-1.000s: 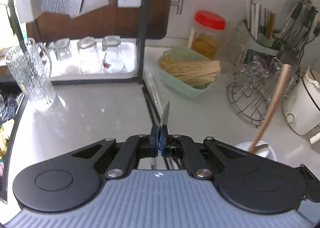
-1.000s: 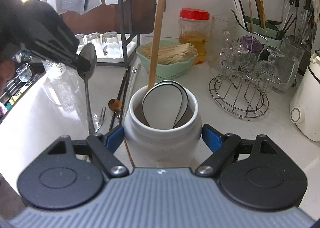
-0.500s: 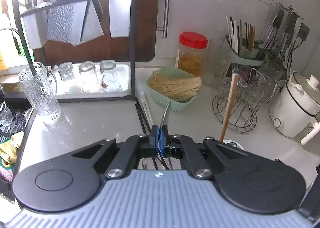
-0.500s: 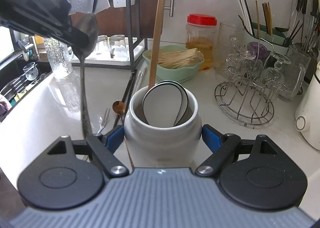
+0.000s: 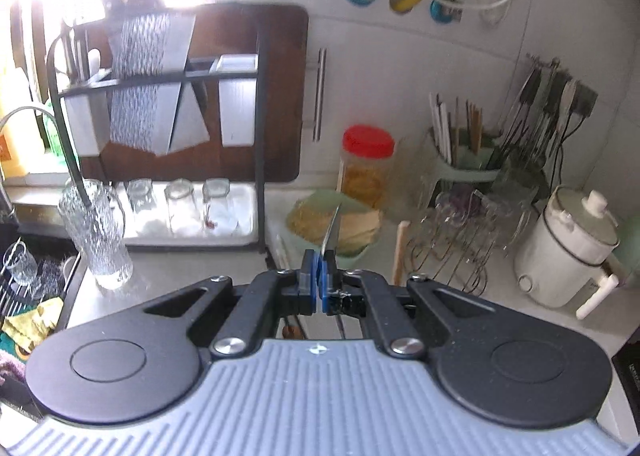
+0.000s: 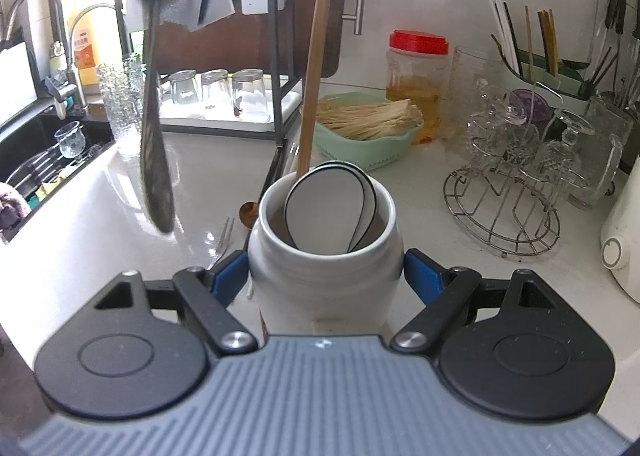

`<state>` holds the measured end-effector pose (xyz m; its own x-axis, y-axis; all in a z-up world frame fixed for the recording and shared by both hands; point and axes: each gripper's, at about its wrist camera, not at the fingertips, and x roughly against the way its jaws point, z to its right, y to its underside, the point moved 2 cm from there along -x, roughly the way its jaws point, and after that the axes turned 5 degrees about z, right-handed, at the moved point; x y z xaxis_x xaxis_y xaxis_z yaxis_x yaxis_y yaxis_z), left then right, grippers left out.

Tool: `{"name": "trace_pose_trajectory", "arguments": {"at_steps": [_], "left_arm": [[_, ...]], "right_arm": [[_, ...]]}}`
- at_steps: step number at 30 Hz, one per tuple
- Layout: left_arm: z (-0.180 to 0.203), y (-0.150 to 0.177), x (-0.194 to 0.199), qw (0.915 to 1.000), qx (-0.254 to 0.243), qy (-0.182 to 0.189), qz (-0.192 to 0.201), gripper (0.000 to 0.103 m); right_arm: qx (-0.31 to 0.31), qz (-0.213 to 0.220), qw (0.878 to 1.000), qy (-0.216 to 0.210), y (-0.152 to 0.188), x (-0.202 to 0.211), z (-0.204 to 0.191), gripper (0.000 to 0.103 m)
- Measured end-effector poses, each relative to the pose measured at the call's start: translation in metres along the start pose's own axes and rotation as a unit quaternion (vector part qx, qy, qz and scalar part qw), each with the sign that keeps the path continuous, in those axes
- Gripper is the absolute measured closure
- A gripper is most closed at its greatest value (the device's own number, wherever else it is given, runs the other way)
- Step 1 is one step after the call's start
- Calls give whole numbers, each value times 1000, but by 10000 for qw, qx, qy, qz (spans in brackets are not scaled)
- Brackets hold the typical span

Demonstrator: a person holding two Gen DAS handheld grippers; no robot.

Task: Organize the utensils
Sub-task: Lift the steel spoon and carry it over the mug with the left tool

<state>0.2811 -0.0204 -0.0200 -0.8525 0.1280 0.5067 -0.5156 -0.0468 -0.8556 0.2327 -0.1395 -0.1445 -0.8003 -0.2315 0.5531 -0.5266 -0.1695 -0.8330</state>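
Observation:
My right gripper (image 6: 326, 276) is shut on a white ceramic utensil jar (image 6: 325, 256) standing on the white counter. The jar holds white spoons with dark rims (image 6: 332, 212) and a wooden stick (image 6: 314, 72). My left gripper (image 5: 319, 274) is shut on a metal spoon (image 5: 333, 228). In the right wrist view that spoon (image 6: 154, 136) hangs blurred, bowl down, high and left of the jar. A small fork (image 6: 224, 236) and a brown spoon (image 6: 249, 213) lie on the counter left of the jar.
A green basket of straw-coloured sticks (image 6: 368, 128), a red-lidded jar (image 6: 418, 84), a wire rack of glasses (image 6: 516, 184) and a white cooker (image 5: 568, 248) stand behind and right. A black rack with upturned glasses (image 6: 224, 96) and a tall glass (image 6: 122, 108) stand left, by the sink (image 6: 36, 160).
My left gripper has risen and tilted up with the spoon. In the right wrist view the spoon now hangs bowl down. The right gripper and jar have stayed put.

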Motion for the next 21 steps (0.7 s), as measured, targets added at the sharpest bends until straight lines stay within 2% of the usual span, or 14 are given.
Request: {"name": "trace_pose_trajectory", "arguments": {"at_steps": [11,21], "left_arm": [[19,-15,12,9990,18,325,306,100],[45,12,-24,9976,-369,570,157,100]], "right_arm": [[71,3,9999,-105,2,3,-5,16],[101,28,9998,-162,3,4,-6,16]]}}
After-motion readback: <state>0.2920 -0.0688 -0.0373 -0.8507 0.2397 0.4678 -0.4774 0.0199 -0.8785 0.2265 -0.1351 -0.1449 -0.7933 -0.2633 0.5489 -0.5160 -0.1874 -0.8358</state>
